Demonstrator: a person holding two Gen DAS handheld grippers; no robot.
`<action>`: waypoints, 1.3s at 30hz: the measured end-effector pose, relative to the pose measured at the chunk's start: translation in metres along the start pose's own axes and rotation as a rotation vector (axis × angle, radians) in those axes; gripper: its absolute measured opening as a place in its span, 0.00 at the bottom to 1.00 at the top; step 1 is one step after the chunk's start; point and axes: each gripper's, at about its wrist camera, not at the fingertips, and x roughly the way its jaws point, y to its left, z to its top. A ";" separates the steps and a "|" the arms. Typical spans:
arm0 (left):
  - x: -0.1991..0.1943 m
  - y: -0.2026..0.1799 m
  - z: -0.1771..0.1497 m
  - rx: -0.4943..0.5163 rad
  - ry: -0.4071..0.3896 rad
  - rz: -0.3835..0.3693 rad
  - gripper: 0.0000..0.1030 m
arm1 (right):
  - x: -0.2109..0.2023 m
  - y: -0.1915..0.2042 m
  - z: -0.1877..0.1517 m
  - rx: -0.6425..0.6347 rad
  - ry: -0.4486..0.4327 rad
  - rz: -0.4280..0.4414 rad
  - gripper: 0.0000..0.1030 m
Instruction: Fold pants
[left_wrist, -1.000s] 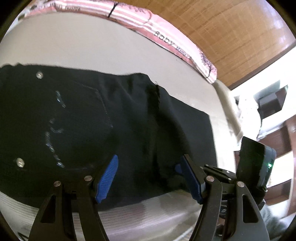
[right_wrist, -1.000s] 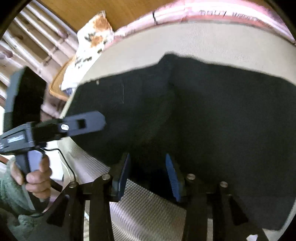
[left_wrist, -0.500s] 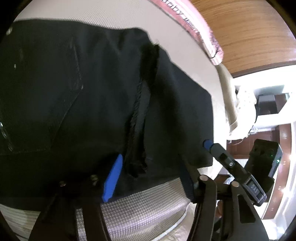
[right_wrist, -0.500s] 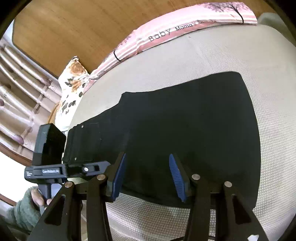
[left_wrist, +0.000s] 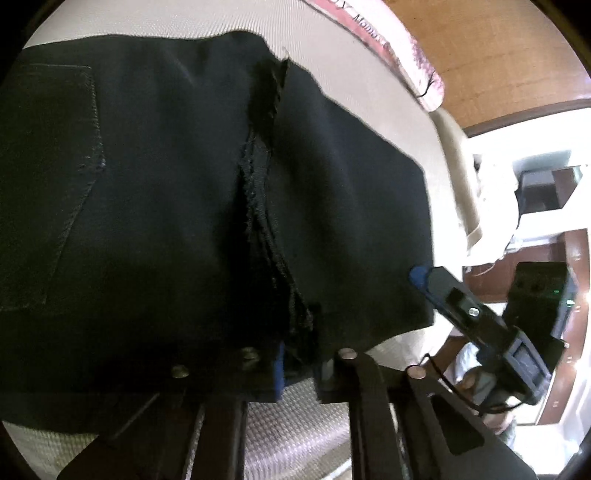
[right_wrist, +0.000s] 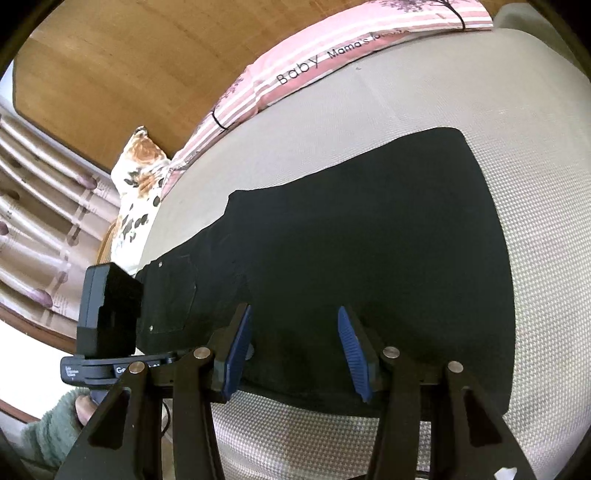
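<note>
Black pants (right_wrist: 369, 236) lie flat on a beige woven mattress (right_wrist: 517, 118), folded lengthwise, with a back pocket (right_wrist: 171, 295) at the left end. In the left wrist view the pants (left_wrist: 166, 184) fill the frame, with a frayed seam (left_wrist: 266, 221) down the middle. My left gripper (left_wrist: 299, 365) is shut on the near edge of the pants at that seam. My right gripper (right_wrist: 295, 347) is open over the near edge of the pants, holding nothing. It also shows in the left wrist view (left_wrist: 461, 306), beside the right end of the pants.
A pink striped cloth (right_wrist: 332, 62) lies along the mattress's far edge. A floral pillow (right_wrist: 136, 199) sits at the far left. A wooden wall (right_wrist: 129, 55) is behind. The mattress's near edge runs just under both grippers. Shelves and furniture (left_wrist: 546, 192) stand at the right.
My left gripper has closed on the near edge of the pants at the seam. My right gripper has pulled back and stayed open, so more of the pants shows.
</note>
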 end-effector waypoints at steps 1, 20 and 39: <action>-0.006 -0.001 -0.001 0.003 -0.017 -0.010 0.08 | 0.000 0.000 0.000 0.000 -0.001 -0.001 0.45; -0.059 -0.009 -0.004 0.158 -0.219 0.229 0.37 | 0.021 0.004 0.005 -0.057 0.051 -0.061 0.46; 0.028 -0.024 0.081 0.303 -0.260 0.245 0.37 | 0.046 -0.036 0.095 -0.133 -0.088 -0.313 0.30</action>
